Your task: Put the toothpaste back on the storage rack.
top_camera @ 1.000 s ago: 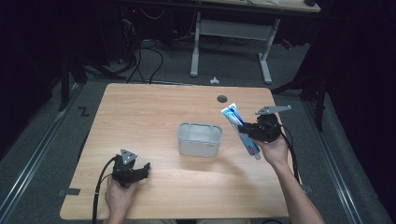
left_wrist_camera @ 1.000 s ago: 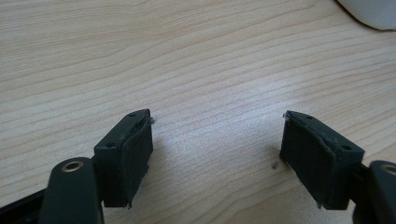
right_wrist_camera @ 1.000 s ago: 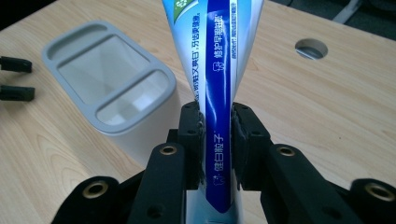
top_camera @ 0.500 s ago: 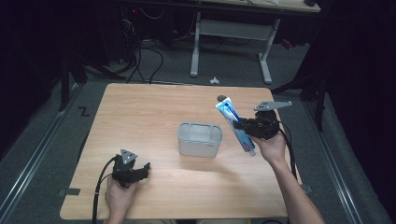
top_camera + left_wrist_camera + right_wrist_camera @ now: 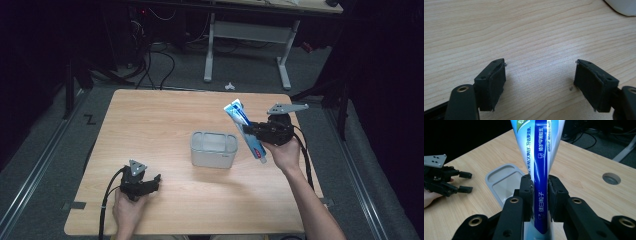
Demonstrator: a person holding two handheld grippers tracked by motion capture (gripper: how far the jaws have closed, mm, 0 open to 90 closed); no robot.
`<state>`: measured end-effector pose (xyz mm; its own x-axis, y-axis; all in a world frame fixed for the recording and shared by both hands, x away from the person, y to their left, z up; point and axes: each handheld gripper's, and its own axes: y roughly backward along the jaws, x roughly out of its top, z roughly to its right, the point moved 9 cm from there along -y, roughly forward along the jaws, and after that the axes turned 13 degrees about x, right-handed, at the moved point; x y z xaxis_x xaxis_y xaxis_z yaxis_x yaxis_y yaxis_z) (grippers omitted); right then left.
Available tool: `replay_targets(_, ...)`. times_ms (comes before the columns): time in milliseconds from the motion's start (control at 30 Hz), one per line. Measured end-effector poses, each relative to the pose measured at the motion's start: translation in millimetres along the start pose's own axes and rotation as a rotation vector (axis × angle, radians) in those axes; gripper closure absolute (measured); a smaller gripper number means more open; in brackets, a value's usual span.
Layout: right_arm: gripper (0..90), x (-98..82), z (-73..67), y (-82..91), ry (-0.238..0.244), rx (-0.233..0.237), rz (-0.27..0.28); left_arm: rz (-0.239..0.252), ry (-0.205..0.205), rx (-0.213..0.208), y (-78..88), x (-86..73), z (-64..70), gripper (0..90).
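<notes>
Both grippers set: our right gripper clamps toothpaste tube mid-body for bin drop, left gripper jaws apart, idle near-left.

Table: pale wood-grain top, matt, smooth, grain lines plainly visible under the left gripper. That gripper's pads are black, matt, rubber-like, slightly frayed at the edges; brass-coloured rivets sit in the black plastic arms behind them. Toothpaste tube between the right gripper pads: glossy printed plastic, blue and white, smooth. Container just beyond that claw: grey plastic, matt, smooth. Plate atop that gripper: flat grey metal look.
</notes>
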<state>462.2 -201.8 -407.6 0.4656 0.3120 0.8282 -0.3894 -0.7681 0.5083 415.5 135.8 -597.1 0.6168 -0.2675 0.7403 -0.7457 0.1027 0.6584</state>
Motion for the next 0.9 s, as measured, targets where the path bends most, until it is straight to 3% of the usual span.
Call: replay_targets(900,76.0,36.0,-20.7,-44.3,0.043,0.065,0.045,0.000,0.000,0.000,0.0,0.0,0.0,25.5)
